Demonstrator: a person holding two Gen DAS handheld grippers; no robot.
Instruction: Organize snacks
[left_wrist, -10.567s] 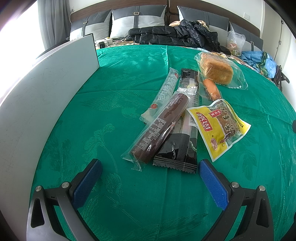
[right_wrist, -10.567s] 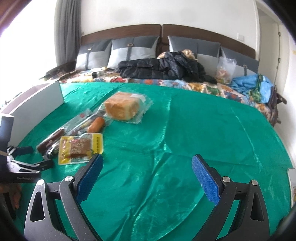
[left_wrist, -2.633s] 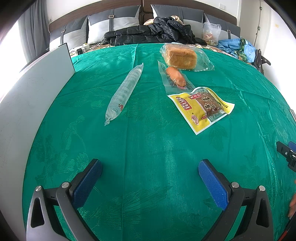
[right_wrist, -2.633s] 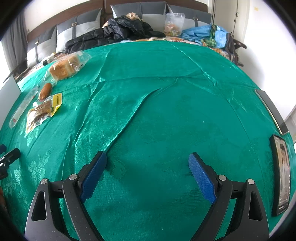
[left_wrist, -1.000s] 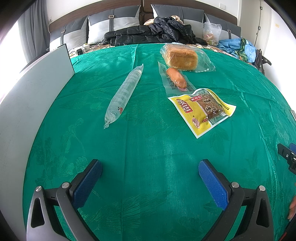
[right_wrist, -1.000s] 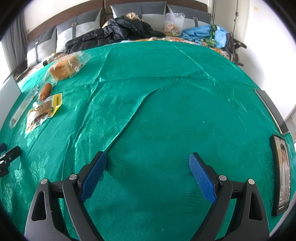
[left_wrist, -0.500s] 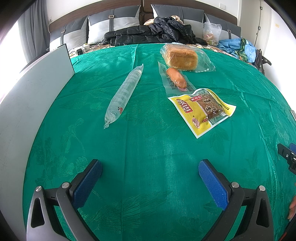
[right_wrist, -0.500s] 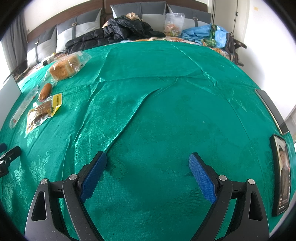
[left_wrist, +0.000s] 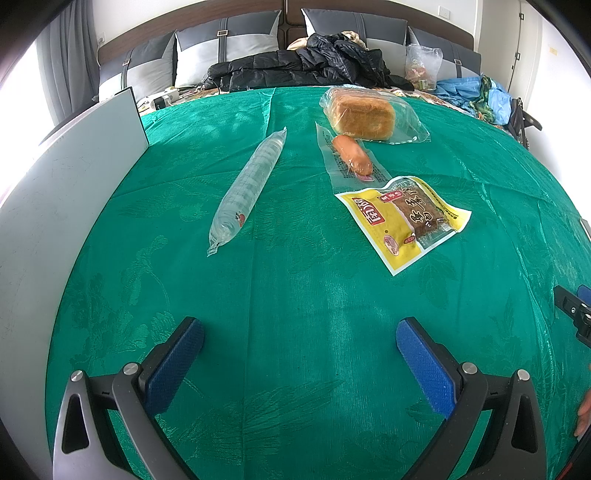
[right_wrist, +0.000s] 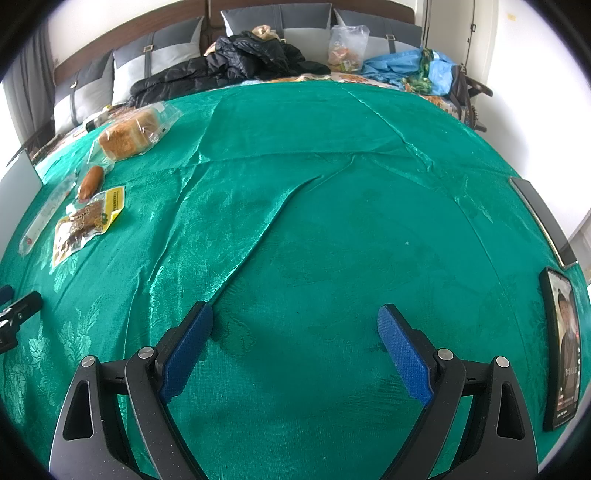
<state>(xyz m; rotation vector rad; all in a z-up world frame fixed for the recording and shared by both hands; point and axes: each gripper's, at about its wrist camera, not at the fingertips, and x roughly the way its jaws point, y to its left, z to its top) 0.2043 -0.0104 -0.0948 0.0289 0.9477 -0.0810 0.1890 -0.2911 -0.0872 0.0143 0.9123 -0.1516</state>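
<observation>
Both grippers hover over the green cloth (left_wrist: 295, 295), holding nothing. The left gripper (left_wrist: 300, 349) has its fingers wide apart; so does the right gripper (right_wrist: 295, 345). Ahead of the left one lie a clear tube pack (left_wrist: 248, 186), a sausage (left_wrist: 352, 154), a yellow packet (left_wrist: 404, 219) and bagged bread (left_wrist: 364, 116).

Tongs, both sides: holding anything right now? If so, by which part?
Nothing held. Left tongs and right tongs are both open over bare green cloth, nothing between the pads.
</observation>
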